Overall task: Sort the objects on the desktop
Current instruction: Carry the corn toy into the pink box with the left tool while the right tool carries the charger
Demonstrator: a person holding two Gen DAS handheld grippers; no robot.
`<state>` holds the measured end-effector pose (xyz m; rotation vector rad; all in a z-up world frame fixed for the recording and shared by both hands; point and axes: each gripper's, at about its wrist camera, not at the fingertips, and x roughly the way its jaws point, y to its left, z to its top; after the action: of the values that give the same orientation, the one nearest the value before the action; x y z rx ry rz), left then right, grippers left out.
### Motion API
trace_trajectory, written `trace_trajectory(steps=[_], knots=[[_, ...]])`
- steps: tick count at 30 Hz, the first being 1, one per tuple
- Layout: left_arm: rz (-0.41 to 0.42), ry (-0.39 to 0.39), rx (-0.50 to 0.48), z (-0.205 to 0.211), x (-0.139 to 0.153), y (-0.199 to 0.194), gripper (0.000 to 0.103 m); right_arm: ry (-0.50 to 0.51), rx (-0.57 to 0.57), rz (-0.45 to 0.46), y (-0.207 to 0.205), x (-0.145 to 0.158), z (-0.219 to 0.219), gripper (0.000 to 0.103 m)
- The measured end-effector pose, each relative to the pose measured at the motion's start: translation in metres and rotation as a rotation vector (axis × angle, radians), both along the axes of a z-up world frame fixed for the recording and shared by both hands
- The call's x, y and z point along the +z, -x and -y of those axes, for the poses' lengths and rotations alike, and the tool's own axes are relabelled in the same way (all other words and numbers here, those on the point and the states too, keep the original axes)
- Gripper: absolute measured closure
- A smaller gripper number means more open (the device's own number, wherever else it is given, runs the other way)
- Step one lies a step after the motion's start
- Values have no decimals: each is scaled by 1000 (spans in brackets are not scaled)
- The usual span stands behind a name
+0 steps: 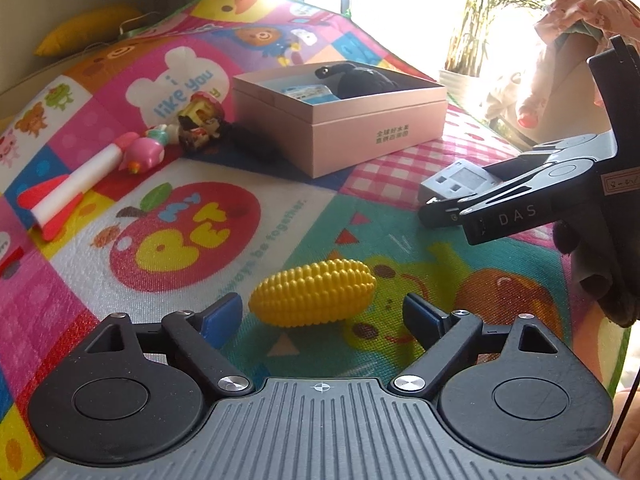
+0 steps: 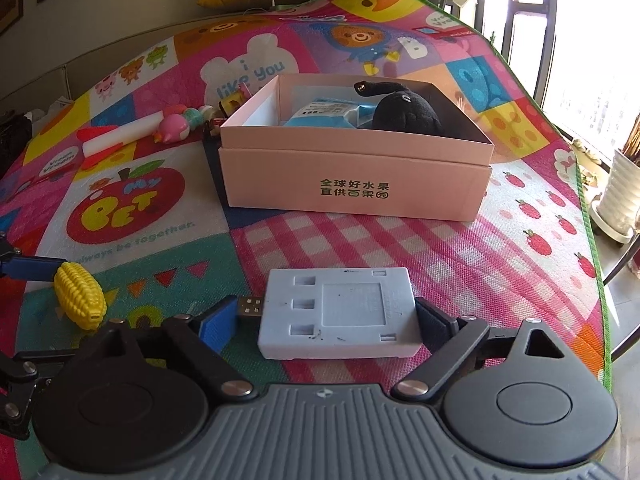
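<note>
A yellow toy corn [image 1: 313, 293] lies on the colourful play mat between the open fingers of my left gripper [image 1: 322, 314]; it also shows in the right wrist view [image 2: 79, 295]. A pale grey flat USB device [image 2: 338, 312] lies between the open fingers of my right gripper [image 2: 326, 322], its plug toward the left blue pad [image 2: 218, 322]. The right pad touches or nearly touches its edge. The device [image 1: 460, 181] and right gripper [image 1: 444, 208] also show in the left wrist view. A pink open box [image 2: 352, 184] holds a black plush toy [image 2: 404, 110] and a blue packet [image 2: 320, 114].
Left of the box [image 1: 340, 136] lie a red-and-white toy rocket [image 1: 68, 192], a pink toy bird [image 1: 146, 154] and a small figure toy [image 1: 200, 120]. The mat's green edge [image 2: 592, 216] drops off at the right, with a white plant pot [image 2: 622, 196] beyond.
</note>
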<state>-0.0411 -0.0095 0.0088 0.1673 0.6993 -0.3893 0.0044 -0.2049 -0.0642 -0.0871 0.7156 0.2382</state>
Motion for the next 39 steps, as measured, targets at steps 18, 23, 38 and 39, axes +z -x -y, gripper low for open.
trace_trajectory(steps=[18, 23, 38, 39], knots=[[86, -54, -39, 23, 29, 24, 31, 27, 3, 89, 64, 48, 18, 12], [223, -90, -66, 38, 66, 18, 31, -13, 1, 175, 78, 81, 27, 12], [354, 2, -27, 61, 106, -133, 8, -186, -65, 263, -84, 194, 41, 11], [339, 25, -16, 50, 102, -131, 7, -185, -71, 233, -99, 188, 37, 9]])
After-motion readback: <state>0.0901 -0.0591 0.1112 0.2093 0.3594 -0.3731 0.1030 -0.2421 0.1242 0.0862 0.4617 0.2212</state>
